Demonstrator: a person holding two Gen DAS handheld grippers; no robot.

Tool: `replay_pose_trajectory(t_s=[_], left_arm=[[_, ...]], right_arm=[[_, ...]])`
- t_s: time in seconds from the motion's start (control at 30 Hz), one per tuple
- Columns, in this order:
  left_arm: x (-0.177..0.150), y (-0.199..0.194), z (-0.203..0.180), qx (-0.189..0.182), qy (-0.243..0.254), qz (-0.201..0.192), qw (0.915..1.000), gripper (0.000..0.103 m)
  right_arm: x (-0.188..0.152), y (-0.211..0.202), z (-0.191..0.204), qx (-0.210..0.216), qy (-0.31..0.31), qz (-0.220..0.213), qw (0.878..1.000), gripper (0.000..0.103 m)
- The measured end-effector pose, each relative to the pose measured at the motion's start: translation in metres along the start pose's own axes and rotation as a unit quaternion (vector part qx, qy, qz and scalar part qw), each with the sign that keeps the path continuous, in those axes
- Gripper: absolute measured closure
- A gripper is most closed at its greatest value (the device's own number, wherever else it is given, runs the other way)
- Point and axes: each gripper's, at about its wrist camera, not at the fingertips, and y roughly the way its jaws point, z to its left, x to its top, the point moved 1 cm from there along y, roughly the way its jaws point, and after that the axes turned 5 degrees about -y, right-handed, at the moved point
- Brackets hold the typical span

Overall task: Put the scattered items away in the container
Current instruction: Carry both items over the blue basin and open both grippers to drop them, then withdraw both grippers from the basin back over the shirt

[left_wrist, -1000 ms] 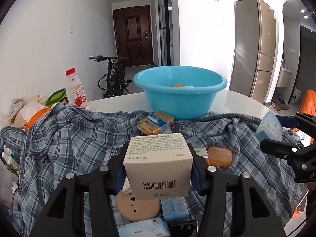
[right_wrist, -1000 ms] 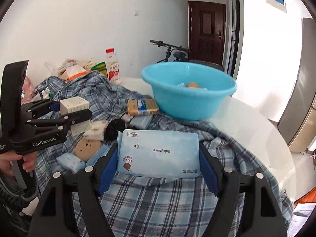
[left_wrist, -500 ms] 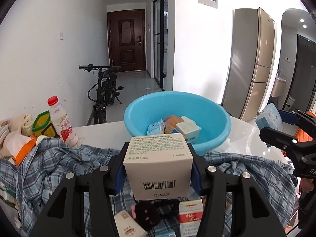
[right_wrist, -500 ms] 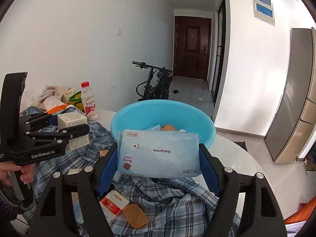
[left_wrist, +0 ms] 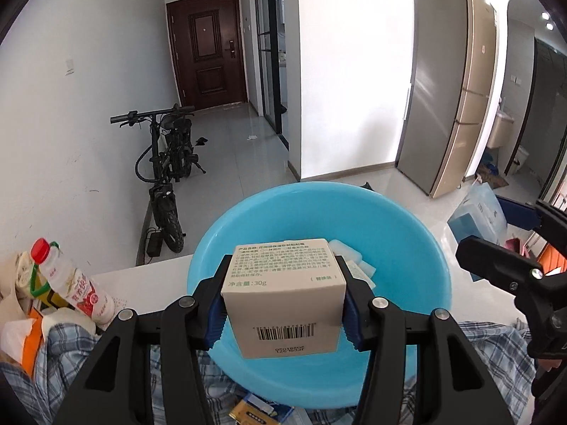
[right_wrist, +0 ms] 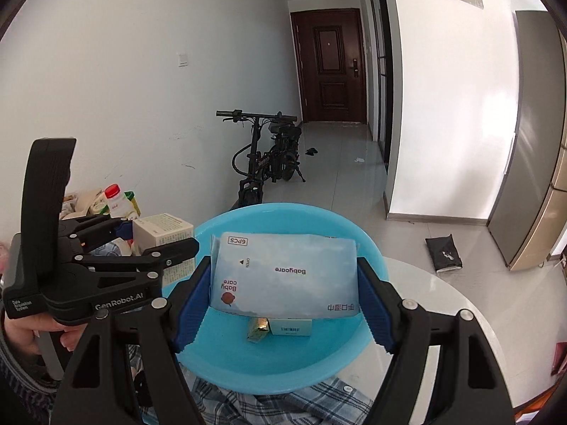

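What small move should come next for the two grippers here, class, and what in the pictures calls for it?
Probably open both and let the items drop. The left gripper grips the box and the right gripper grips the wipes pack; both seem to hang over the basin, where a few items already lie.

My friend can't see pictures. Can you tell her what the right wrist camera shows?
The right claw grips a blue wipes pack above a blue basin holding a few small items. To its left, the left claw holds a white box. A bike stands in the hallway behind.
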Motion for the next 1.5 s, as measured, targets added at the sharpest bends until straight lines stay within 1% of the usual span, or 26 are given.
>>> replay_pose_trajectory(t_s=[0.07, 0.17, 0.27, 0.37, 0.53, 0.67, 0.77, 0.8, 0.83, 0.87, 0.9, 0.97, 1.03, 1.2, 1.3, 1.43, 1.5], left_arm=[[0.010, 0.023, -0.002, 0.013, 0.004, 0.019, 0.9997, 0.048], [0.020, 0.060, -0.002, 0.025, -0.004, 0.055, 0.9982, 0.048], [0.022, 0.094, -0.005, 0.022, 0.000, 0.094, 0.9953, 0.048], [0.021, 0.121, -0.006, 0.024, 0.001, 0.122, 0.9923, 0.048], [0.011, 0.156, -0.001, 0.001, -0.035, 0.177, 0.9837, 0.048], [0.006, 0.174, -0.002, 0.006, -0.029, 0.203, 0.9788, 0.048], [0.003, 0.181, 0.005, 0.000, -0.047, 0.216, 0.9752, 0.047], [0.003, 0.182, 0.007, -0.002, -0.056, 0.216, 0.9748, 0.044], [0.003, 0.181, 0.009, -0.001, -0.062, 0.212, 0.9754, 0.031], [0.004, 0.177, 0.011, 0.002, -0.065, 0.201, 0.9773, 0.025], [0.006, 0.171, 0.015, 0.005, -0.068, 0.185, 0.9804, 0.021], [0.009, 0.157, 0.022, 0.009, -0.072, 0.160, 0.9844, 0.021], [0.013, 0.146, 0.030, 0.007, -0.074, 0.152, 0.9856, 0.017], [0.013, 0.116, 0.049, 0.019, -0.072, 0.131, 0.9886, 0.017], [0.008, 0.100, 0.056, 0.026, -0.074, 0.121, 0.9895, 0.017], [0.001, 0.082, 0.060, 0.016, -0.084, 0.113, 0.9899, 0.017], [-0.002, 0.079, 0.063, 0.007, -0.080, 0.120, 0.9895, 0.017]], right_arm=[[0.005, 0.012, -0.008, 0.003, 0.008, 0.011, 1.000, 0.028], [0.008, 0.029, -0.017, -0.001, 0.010, 0.023, 1.000, 0.028], [0.007, 0.046, -0.024, 0.002, 0.012, 0.037, 0.999, 0.028], [0.003, 0.058, -0.034, 0.007, 0.022, 0.056, 0.998, 0.028], [-0.005, 0.076, -0.045, 0.013, 0.028, 0.080, 0.996, 0.028], [-0.013, 0.082, -0.054, 0.018, 0.037, 0.088, 0.995, 0.028], [-0.013, 0.086, -0.060, 0.025, 0.050, 0.094, 0.994, 0.028], [-0.012, 0.089, -0.061, 0.026, 0.054, 0.095, 0.994, 0.028], [-0.012, 0.089, -0.062, 0.026, 0.056, 0.095, 0.994, 0.028], [-0.012, 0.090, -0.062, 0.026, 0.057, 0.095, 0.994, 0.028], [-0.011, 0.090, -0.062, 0.027, 0.058, 0.094, 0.994, 0.028], [-0.007, 0.092, -0.061, 0.028, 0.056, 0.094, 0.994, 0.028], [-0.002, 0.094, -0.060, 0.025, 0.052, 0.094, 0.994, 0.028], [0.010, 0.101, -0.046, 0.035, 0.040, 0.101, 0.993, 0.028], [0.010, 0.116, -0.038, 0.037, 0.041, 0.121, 0.991, 0.028], [-0.001, 0.145, -0.030, 0.033, 0.038, 0.164, 0.985, 0.028], [-0.008, 0.156, -0.025, 0.032, 0.034, 0.182, 0.982, 0.028]])
